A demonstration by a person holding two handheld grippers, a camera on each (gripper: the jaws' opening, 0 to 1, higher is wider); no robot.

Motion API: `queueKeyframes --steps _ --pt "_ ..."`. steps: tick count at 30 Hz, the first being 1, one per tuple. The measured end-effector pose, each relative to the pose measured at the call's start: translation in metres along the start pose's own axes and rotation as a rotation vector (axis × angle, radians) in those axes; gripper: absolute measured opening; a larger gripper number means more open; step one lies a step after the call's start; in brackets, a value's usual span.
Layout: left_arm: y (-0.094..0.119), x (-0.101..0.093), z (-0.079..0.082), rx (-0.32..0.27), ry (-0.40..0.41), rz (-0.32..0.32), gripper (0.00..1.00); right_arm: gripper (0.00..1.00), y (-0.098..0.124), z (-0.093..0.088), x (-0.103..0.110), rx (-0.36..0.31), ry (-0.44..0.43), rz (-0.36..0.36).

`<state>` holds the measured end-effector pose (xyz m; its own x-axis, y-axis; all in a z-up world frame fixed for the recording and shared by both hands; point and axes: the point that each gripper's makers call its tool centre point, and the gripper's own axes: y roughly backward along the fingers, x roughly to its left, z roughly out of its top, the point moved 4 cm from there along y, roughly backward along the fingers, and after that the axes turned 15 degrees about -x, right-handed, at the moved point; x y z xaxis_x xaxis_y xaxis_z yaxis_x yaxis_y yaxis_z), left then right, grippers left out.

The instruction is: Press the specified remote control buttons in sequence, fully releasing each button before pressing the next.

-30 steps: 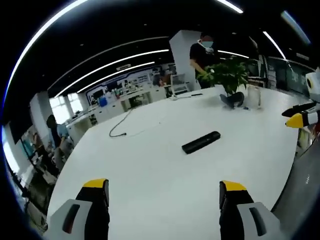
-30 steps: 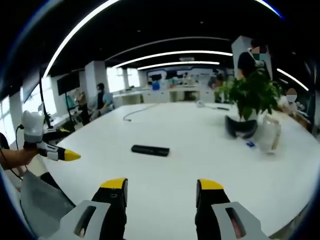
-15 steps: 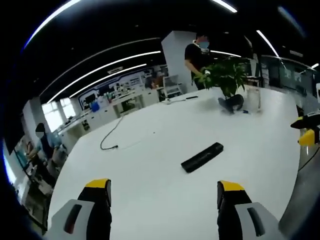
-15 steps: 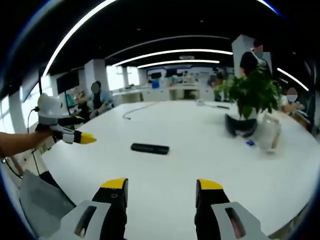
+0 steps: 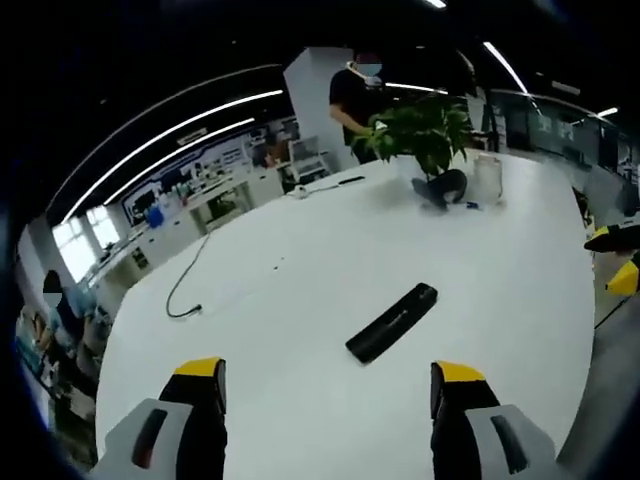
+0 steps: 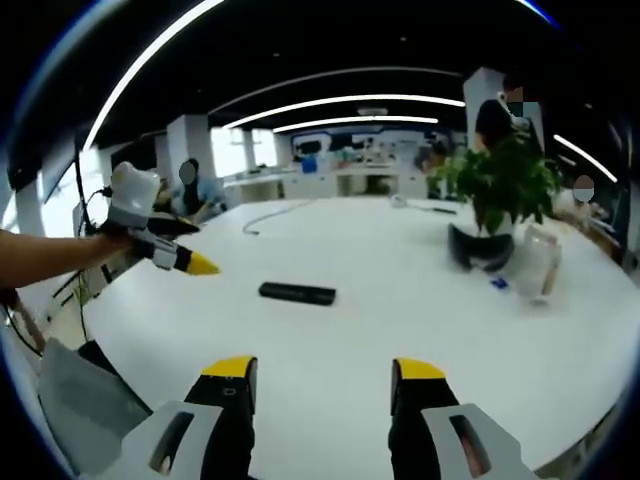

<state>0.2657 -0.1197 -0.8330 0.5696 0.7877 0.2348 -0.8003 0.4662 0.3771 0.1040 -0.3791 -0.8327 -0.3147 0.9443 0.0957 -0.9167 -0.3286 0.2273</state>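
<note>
Remote control (image 5: 392,322), left claw (image 6: 200,264) alongside

Black remote (image 5: 392,322) on white table (image 5: 300,260); tools' (image 6: 318,372) tips yellow, seemingly black-sided.

The right claw (image 6: 322,385) sits low over the white table (image 6: 400,330), jaws spread wide with nothing between them. A black remote (image 6: 297,293) lies flat on the table just ahead. The left claw (image 6: 190,262) comes in from the left, held by a hand (image 6: 112,250), yellow tip aimed toward the remote but not touching it. A potted plant (image 6: 500,200) stands farther off to the right, beside a clear container (image 6: 535,265).
</note>
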Motion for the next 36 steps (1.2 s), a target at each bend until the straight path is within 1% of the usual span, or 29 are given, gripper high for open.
queueKeyframes --steps 1,3,4,6,9,10,11,12,13,14,16,18,19,21,23,25,27,28,29,30,31,33,35,36 --pt "-0.005 0.000 0.000 0.008 -0.015 -0.013 0.82 0.52 0.000 0.000 0.000 0.000 -0.002 -0.002" --pt "-0.012 -0.002 0.001 0.023 -0.051 -0.041 0.81 0.51 0.000 -0.001 -0.001 0.004 -0.006 -0.005" --pt "-0.014 -0.002 0.002 0.028 -0.055 -0.047 0.81 0.51 0.000 -0.001 -0.001 0.006 -0.005 -0.006" --pt "-0.022 -0.005 0.003 0.047 -0.070 -0.083 0.79 0.51 0.000 -0.001 -0.001 0.007 0.001 -0.006" --pt "-0.030 -0.009 0.001 0.095 -0.106 -0.142 0.74 0.50 -0.001 -0.002 -0.001 0.015 0.003 -0.007" --pt "-0.035 -0.010 0.000 0.115 -0.129 -0.160 0.73 0.50 -0.001 -0.002 -0.001 0.016 0.003 -0.007" --pt "-0.038 -0.012 0.000 0.124 -0.142 -0.178 0.71 0.50 -0.001 -0.002 -0.001 0.016 0.004 -0.006" --pt "-0.041 -0.016 -0.002 0.150 -0.144 -0.215 0.69 0.50 -0.001 -0.002 -0.001 0.016 0.005 -0.005" --pt "-0.044 -0.019 -0.003 0.161 -0.126 -0.237 0.70 0.50 -0.001 -0.002 -0.001 0.018 0.009 -0.004" --pt "-0.049 -0.022 -0.001 0.155 -0.116 -0.254 0.70 0.50 -0.001 -0.002 -0.001 0.019 0.011 -0.004" --pt "-0.053 -0.023 -0.001 0.170 -0.138 -0.274 0.69 0.50 -0.001 -0.003 -0.001 0.022 0.012 -0.003" --pt "-0.059 -0.024 -0.001 0.196 -0.187 -0.310 0.66 0.49 -0.001 -0.003 0.000 0.023 0.012 -0.002" --pt "-0.062 -0.025 -0.003 0.215 -0.197 -0.337 0.65 0.49 -0.001 -0.003 0.000 0.023 0.012 -0.001" --pt "-0.069 -0.027 -0.005 0.234 -0.214 -0.372 0.63 0.48 -0.001 -0.004 0.001 0.029 0.011 0.003" --pt "-0.077 -0.026 -0.008 0.257 -0.230 -0.394 0.59 0.47 -0.001 -0.005 0.001 0.035 0.011 0.005" --pt "-0.084 -0.025 -0.012 0.277 -0.232 -0.417 0.57 0.47 -0.001 -0.005 0.001 0.035 0.008 0.006" --pt "-0.087 -0.025 -0.016 0.311 -0.213 -0.451 0.57 0.46 -0.001 -0.005 0.001 0.039 0.005 0.003" --pt "-0.091 -0.026 -0.018 0.317 -0.214 -0.479 0.56 0.46 -0.001 -0.005 0.000 0.040 0.003 0.003" --pt "-0.092 -0.026 -0.019 0.321 -0.217 -0.489 0.56 0.46 -0.001 -0.005 0.000 0.041 0.002 0.002" --pt "-0.094 -0.026 -0.022 0.342 -0.236 -0.517 0.55 0.46 -0.001 -0.005 0.000 0.042 0.003 0.003" --pt "-0.096 -0.026 -0.024 0.353 -0.250 -0.530 0.55 0.46 -0.001 -0.006 0.000 0.045 0.004 0.003" --pt "-0.103 -0.025 -0.026 0.357 -0.260 -0.541 0.52 0.45 -0.001 -0.006 0.000 0.048 0.004 0.003" --pt "-0.110 -0.024 -0.028 0.368 -0.240 -0.549 0.52 0.45 -0.001 -0.007 0.000 0.052 0.003 0.003" --pt "-0.111 -0.025 -0.031 0.392 -0.197 -0.566 0.52 0.45 -0.001 -0.007 0.000 0.058 0.002 0.002"
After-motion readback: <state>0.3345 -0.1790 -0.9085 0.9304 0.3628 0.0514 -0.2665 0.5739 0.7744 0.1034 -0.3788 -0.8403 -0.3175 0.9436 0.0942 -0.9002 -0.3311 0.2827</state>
